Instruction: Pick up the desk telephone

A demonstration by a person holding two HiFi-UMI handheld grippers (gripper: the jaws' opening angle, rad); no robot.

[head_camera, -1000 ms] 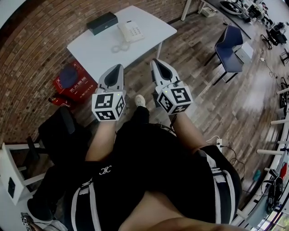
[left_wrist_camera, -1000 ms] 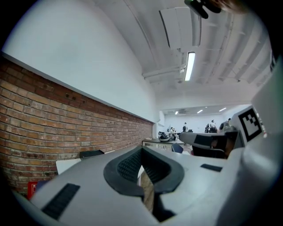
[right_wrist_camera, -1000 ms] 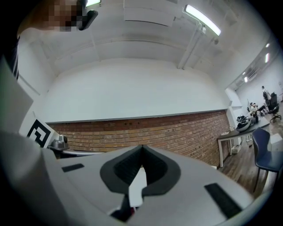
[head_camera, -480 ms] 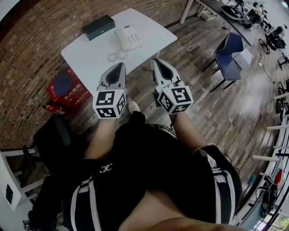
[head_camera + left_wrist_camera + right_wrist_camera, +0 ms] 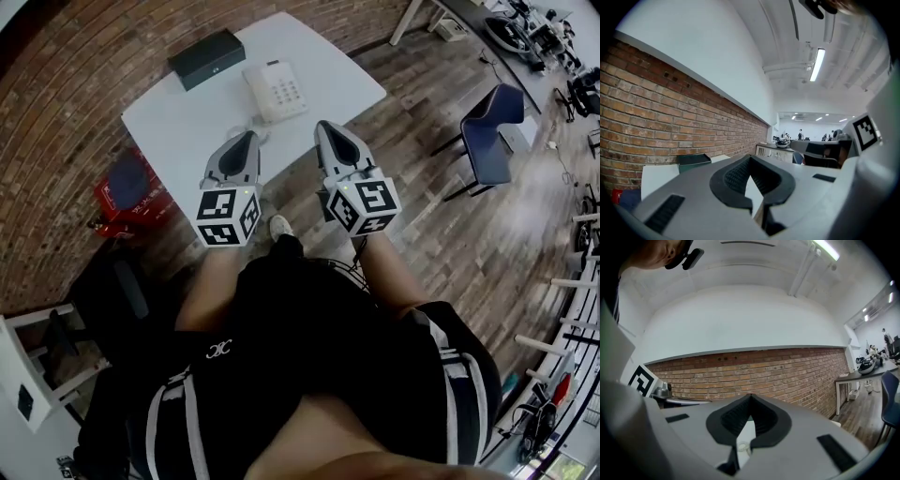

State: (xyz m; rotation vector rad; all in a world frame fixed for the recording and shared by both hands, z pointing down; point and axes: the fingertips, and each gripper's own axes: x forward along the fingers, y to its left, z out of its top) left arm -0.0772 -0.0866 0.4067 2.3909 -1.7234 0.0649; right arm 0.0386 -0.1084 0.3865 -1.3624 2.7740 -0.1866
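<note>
A white desk telephone with a keypad lies on a white table ahead of me, its coiled cord hanging toward the near edge. My left gripper is shut and empty, its tips over the table's near edge just short of the phone. My right gripper is shut and empty too, level, at the table's near right side. In the left gripper view the closed jaws point along the brick wall. The right gripper view shows closed jaws with a bit of the cord below.
A dark flat box lies at the table's far left beside the phone, also seen as the box. A red crate sits on the floor left of the table. A blue chair stands right. Brick wall is ahead.
Both grippers and I have moved forward toward the table; the phone and box now lie closer to the gripper tips. Jaws stayed shut.
</note>
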